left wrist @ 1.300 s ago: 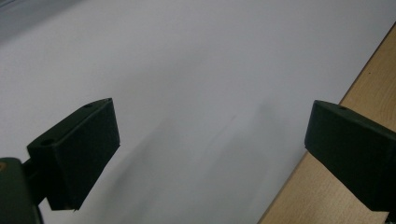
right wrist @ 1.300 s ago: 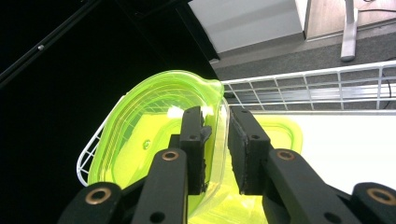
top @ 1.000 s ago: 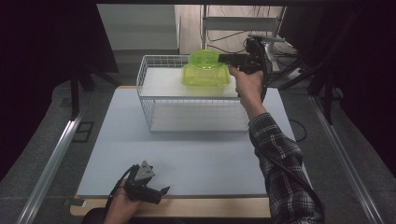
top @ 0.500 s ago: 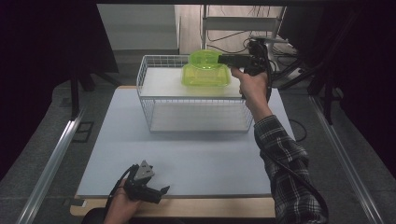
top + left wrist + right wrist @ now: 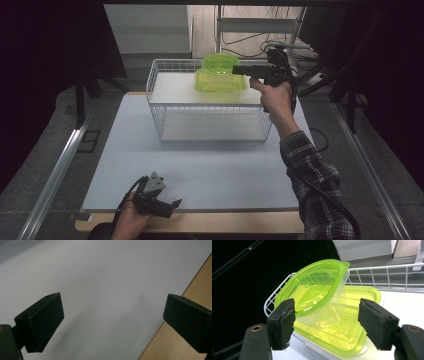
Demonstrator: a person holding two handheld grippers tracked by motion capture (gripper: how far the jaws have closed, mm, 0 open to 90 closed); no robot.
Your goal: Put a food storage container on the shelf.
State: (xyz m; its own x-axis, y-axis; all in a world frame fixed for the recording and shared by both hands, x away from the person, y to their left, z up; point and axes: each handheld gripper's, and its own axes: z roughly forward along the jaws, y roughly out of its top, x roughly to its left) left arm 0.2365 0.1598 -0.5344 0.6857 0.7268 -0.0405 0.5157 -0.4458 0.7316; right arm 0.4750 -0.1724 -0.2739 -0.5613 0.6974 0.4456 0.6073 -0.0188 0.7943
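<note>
Since the earlier high views, little is shifted except the right gripper (image 5: 325, 322), whose jaws have just been opening and now stand apart, nothing pressed between them. A white wire basket (image 5: 165, 107) is seen on the pale table mat (image 5: 200, 170); inside it a translucent green rectangular plastic container (image 5: 342, 332) lies, with a rounder green plastic tub (image 5: 312, 290) tilted on top. For a clean release, the right gripper is best withdrawn straight back. Near the mat's front edge the left gripper (image 5: 112, 325) is held open and empty. Whether the tub sits stably is hard to make out.

right claw (image 5: 239, 69), arm outstretched, has just been opening, nothing pinched; left claw (image 5: 172, 205) rests low, agape.
</note>
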